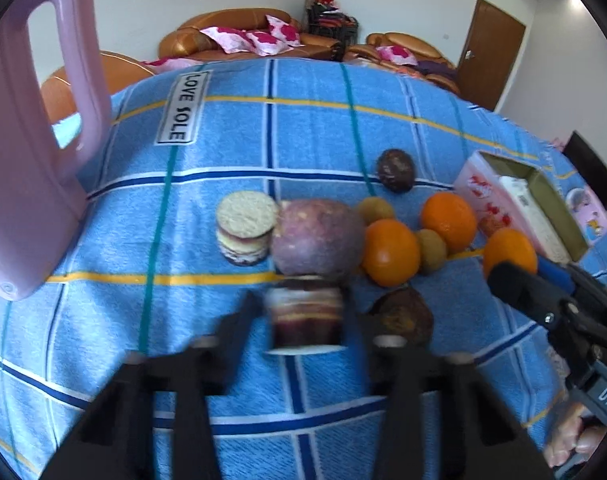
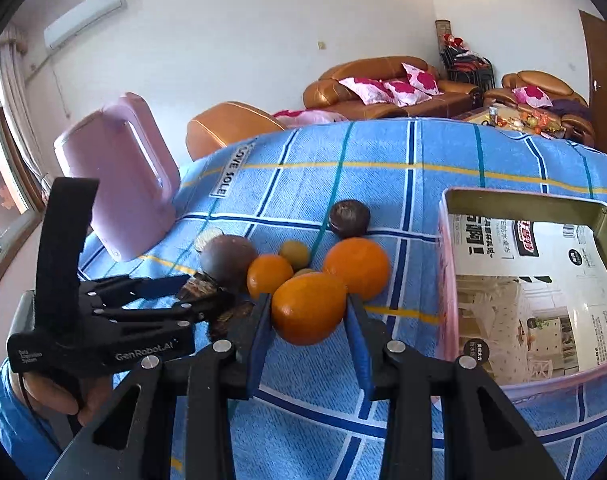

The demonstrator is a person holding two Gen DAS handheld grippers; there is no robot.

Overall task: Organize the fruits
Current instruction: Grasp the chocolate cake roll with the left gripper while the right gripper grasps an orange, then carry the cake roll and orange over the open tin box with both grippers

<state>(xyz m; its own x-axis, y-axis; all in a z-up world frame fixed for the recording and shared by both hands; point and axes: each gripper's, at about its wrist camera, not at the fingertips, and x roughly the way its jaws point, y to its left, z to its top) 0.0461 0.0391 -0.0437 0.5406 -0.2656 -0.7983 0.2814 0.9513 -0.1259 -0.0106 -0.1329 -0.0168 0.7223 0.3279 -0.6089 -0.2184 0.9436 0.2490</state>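
The left tongs are clamped on a layered round stack of cake slices, just near of a big purple round fruit on the blue checked tabletop. The right tongs grip a glossy orange, left of a pink open box.

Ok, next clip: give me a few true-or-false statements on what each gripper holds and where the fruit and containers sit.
1. The right gripper is closed on a round orange fruit. True.
2. The left gripper is closed on a green kiwi. False: it grips a striped, layered cylindrical piece.
3. The pink rectangular tin box already holds oranges. False: only a printed package lies inside.
4. The tall pink plastic jug with a handle stands upright on the blue checked cloth. True.
5. All the fruit is orange. False: a dark purple round fruit sits behind the oranges.
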